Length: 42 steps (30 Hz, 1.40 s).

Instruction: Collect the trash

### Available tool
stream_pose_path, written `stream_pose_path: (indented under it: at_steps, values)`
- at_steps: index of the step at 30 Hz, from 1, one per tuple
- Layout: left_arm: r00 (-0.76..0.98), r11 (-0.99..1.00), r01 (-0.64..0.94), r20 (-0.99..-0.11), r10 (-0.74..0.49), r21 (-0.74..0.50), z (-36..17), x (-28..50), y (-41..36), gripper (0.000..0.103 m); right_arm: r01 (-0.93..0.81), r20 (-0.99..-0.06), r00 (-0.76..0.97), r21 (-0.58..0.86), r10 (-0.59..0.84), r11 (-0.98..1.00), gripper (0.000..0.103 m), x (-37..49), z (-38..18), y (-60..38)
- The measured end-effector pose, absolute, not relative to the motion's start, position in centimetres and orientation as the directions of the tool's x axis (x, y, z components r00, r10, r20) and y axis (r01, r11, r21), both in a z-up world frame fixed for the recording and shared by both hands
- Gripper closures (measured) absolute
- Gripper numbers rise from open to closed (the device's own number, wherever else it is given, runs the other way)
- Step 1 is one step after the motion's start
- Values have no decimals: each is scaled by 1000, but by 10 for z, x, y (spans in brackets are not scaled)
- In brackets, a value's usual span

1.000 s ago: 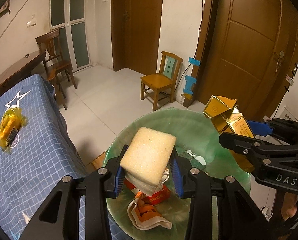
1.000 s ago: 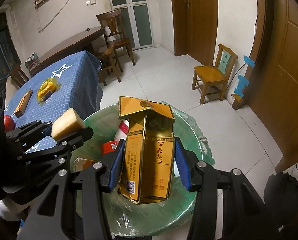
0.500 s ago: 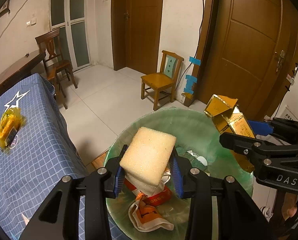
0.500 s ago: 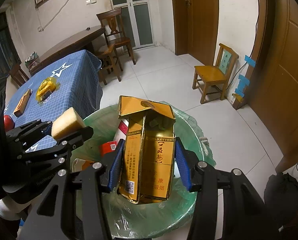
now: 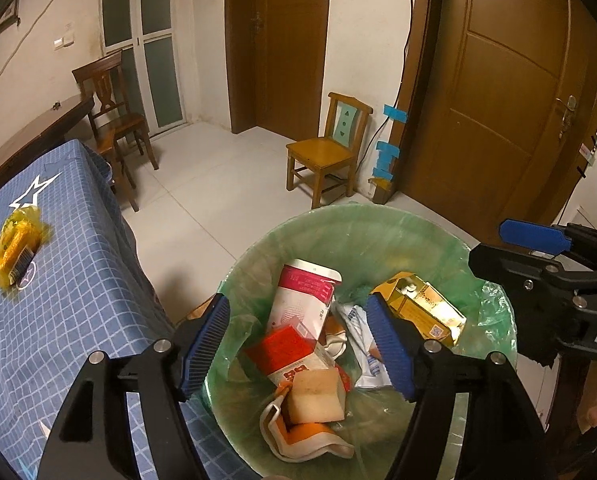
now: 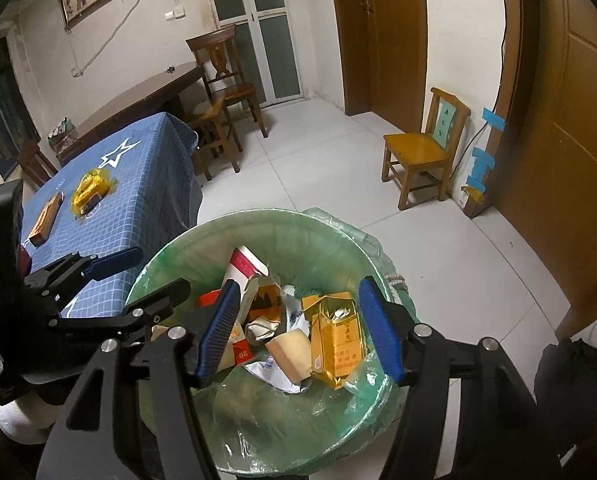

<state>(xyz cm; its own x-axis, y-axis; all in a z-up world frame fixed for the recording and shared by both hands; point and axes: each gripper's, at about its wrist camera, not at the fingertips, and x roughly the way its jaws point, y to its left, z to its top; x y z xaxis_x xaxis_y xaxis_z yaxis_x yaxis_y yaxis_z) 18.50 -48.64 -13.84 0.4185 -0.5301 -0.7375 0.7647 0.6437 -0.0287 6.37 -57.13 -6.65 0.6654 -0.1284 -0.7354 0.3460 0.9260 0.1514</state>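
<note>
A bin lined with a green bag [image 5: 338, 224] [image 6: 258, 220] stands below both grippers. The yellow sponge [image 5: 316, 396] [image 6: 290, 348] lies inside it on red-and-white cartons. The gold carton [image 5: 422, 310] [image 6: 338, 340] lies in the bin too, against the right side. My left gripper [image 5: 298, 344] hangs over the bin, jaws opening, nothing between them. My right gripper [image 6: 298, 332] also hovers over the bin, jaws opening and empty. Each gripper shows in the other's view: the right gripper [image 5: 538, 256], the left gripper [image 6: 130, 276].
A table with a blue checked cloth [image 5: 58, 280] [image 6: 138, 168] stands left of the bin, bearing a yellow wrapper [image 5: 16, 246] [image 6: 90, 192] and a brown box [image 6: 46, 218]. A small wooden chair [image 5: 326, 156] [image 6: 422, 156] and brown doors stand beyond.
Both grippers opened. The sponge dropped from the left one and the gold carton from the right one into the bin. Neither hand moved much.
</note>
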Motion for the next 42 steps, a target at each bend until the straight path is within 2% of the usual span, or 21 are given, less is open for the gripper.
stream_pose_path:
  at_steps: [11,20,25,30,32,38,42]
  values:
    - [424,641,767,-730,-535,-25,-131,172,-485,31,329,-700,700,137,-144,934,43,48,-51,-556]
    - [431,640,768,-723,-541,-22,-123,163,-478,31,327,-678,719,142,-149,934,38,38,-47,-548]
    - [428,632,774,-711,-558,-30,-114,152,-467,31,320,-631,757,133,-169,938,31,19,-34,-534]
    - [471,632,775,-645,-601,-23,-93,129,-431,15,331,-532,809,59,-251,942,17,-23,-13,-504]
    - [523,659,752,-604,-601,-4,-83,117,-408,5,338,-483,830,36,-280,940,14,-45,-6,-488]
    - [610,724,690,-528,-590,-12,-65,90,-345,5,358,-389,862,14,-325,934,7,-94,-1,-453]
    - [619,707,707,-484,-618,2,-52,60,-319,5,356,-377,872,49,-313,933,7,-115,-4,-441]
